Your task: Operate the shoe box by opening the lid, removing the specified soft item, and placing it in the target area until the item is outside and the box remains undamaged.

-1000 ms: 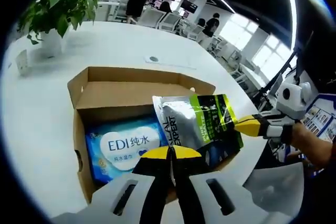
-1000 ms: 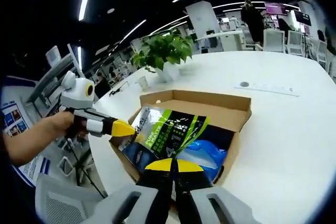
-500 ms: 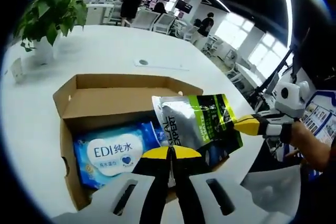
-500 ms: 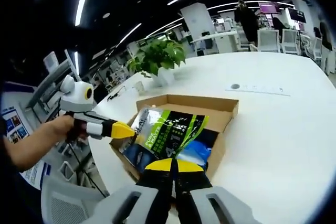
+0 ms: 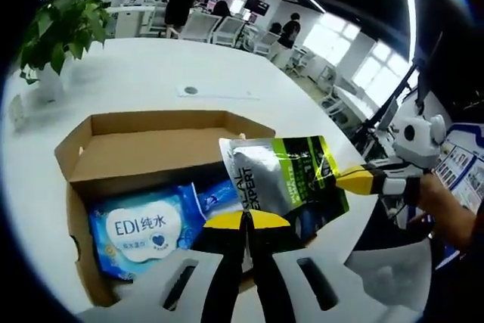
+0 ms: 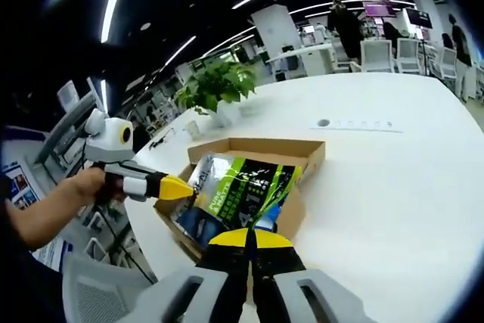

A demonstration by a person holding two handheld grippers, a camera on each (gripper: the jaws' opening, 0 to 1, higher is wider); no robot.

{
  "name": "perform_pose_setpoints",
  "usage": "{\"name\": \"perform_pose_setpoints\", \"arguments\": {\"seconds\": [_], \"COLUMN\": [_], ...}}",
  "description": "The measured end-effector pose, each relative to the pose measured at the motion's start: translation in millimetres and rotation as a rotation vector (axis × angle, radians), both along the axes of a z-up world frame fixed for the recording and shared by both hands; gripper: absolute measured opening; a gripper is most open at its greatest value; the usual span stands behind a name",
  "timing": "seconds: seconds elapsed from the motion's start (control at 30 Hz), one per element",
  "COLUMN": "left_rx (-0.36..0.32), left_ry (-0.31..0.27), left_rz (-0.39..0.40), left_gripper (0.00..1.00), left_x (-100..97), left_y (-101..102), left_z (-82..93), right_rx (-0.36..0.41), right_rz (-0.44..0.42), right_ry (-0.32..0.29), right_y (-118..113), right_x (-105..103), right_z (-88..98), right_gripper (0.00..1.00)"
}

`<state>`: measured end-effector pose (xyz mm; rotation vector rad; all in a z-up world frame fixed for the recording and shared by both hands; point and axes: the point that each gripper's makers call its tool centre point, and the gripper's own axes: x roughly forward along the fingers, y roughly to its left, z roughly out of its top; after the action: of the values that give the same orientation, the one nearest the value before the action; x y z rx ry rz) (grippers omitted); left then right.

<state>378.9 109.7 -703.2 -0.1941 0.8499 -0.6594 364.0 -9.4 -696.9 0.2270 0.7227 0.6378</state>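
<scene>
Above the open shoe box (image 5: 144,149) on the white table (image 5: 136,73), both grippers pinch one silver-green pouch (image 5: 283,179). Left gripper (image 5: 243,221) fingers grip its lower edge; right gripper (image 5: 344,180) fingers its side.

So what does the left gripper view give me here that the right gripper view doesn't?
Left gripper view alone: the blue pack of wet wipes lying in the box, and the box's inner wall.

Right gripper view alone: a wide bare stretch of white table to one side of the box.

Shared: the open cardboard box, the silver and green pouch held above it, both grippers shut on the pouch, the left gripper and the right gripper, and the potted plant.
</scene>
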Motion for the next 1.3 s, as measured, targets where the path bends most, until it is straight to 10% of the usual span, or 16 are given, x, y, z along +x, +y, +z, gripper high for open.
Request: {"name": "perform_pose_setpoints", "arguments": {"seconds": [1.3], "left_rx": [0.03], "left_ry": [0.065], "left_rz": [-0.071], "left_gripper": [0.0], "left_x": [8.5], "left_y": [-81], "left_z": [-9.4], "right_rx": [-0.038], "right_rz": [-0.071], "right_ry": [0.089], "right_y": [-79], "right_x": [5], "right_z": [-11.2], "right_gripper": [0.0]}}
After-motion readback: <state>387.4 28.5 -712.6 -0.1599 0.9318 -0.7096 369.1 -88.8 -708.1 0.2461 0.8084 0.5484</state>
